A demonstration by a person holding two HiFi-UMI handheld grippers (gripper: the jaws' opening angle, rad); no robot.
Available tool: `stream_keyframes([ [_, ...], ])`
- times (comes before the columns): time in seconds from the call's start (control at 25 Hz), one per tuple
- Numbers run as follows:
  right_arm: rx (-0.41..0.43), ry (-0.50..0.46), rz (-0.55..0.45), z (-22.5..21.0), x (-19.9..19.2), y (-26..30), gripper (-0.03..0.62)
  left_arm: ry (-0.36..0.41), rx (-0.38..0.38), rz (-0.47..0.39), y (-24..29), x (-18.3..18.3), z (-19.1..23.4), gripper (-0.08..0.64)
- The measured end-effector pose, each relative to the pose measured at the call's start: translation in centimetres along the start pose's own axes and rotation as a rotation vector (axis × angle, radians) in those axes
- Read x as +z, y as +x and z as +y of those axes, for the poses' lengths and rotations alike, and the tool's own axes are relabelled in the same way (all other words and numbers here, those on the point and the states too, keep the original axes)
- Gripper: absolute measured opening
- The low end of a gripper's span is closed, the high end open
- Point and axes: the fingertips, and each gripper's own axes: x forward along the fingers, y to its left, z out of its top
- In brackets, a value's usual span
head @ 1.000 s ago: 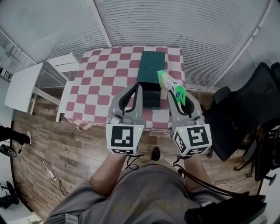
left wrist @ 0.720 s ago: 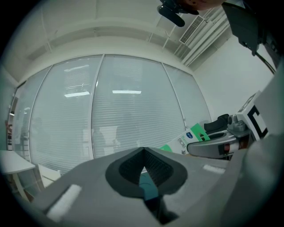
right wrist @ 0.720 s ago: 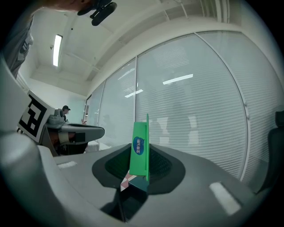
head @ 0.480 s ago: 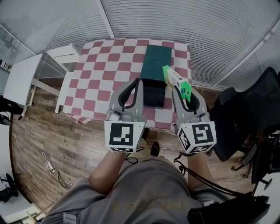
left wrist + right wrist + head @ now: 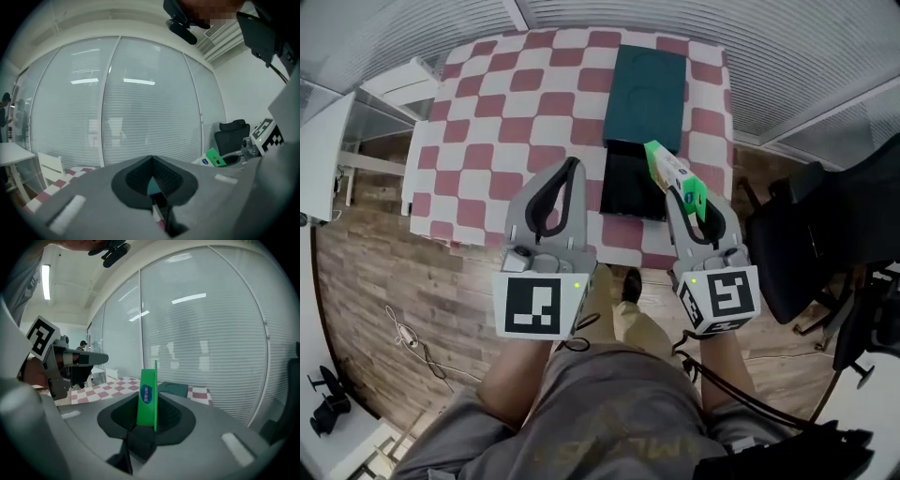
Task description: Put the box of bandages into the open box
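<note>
A green and white box of bandages (image 5: 671, 177) stands upright in my right gripper (image 5: 686, 201), which is shut on it. It hangs just right of the open box (image 5: 630, 187), a dark tray at the near edge of the checkered table (image 5: 487, 103). The tray's dark green lid (image 5: 646, 86) lies behind it. In the right gripper view the box of bandages (image 5: 147, 398) stands between the jaws, with the open box (image 5: 176, 389) beyond. My left gripper (image 5: 566, 176) is shut on nothing, left of the open box. The left gripper view shows the box of bandages (image 5: 213, 158) at the right.
A black office chair (image 5: 830, 220) stands right of the table. A white side table (image 5: 323, 141) and a white chair (image 5: 398, 84) stand at its left. Window blinds run behind the table. Wooden floor (image 5: 403, 309) lies below me.
Both grippers have come forward over the table's near edge, and the table sits closer in the head view. The right gripper has kept the box of bandages throughout.
</note>
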Motion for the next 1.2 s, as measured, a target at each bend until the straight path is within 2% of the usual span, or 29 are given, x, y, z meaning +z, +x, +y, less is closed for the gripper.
stream_keyframes([
  [0.2,-0.004,-0.019,0.092,0.6,-4.3,2.1,0.117,-0.03,-0.023,0.071,0.8,-3.2,1.2,0.0],
  [0.4,-0.024,-0.076,0.152,0.4,-6.7,4.3,0.117,-0.048,-0.045,0.11,2.3,-5.2,2.3,0.0],
  [0.56,-0.027,-0.12,0.119,0.8,-6.3,6.1,0.118,-0.06,-0.046,0.132,3.4,-6.2,3.7,0.0],
  [0.64,-0.013,-0.194,0.124,1.0,-6.0,6.6,0.118,-0.061,-0.049,0.135,4.1,-6.4,4.2,0.0],
  [0.76,0.017,-0.324,0.189,1.3,-6.2,6.8,0.121,-0.06,-0.056,0.132,4.9,-6.3,4.4,0.0],
  [0.88,0.031,-0.394,0.252,1.4,-6.9,7.0,0.131,-0.066,-0.068,0.141,5.4,-6.6,4.2,0.0],
  [1.2,0.132,-0.395,0.31,2.8,-8.4,6.5,0.22,-0.066,-0.075,0.155,5.6,-6.9,3.6,0.0],
])
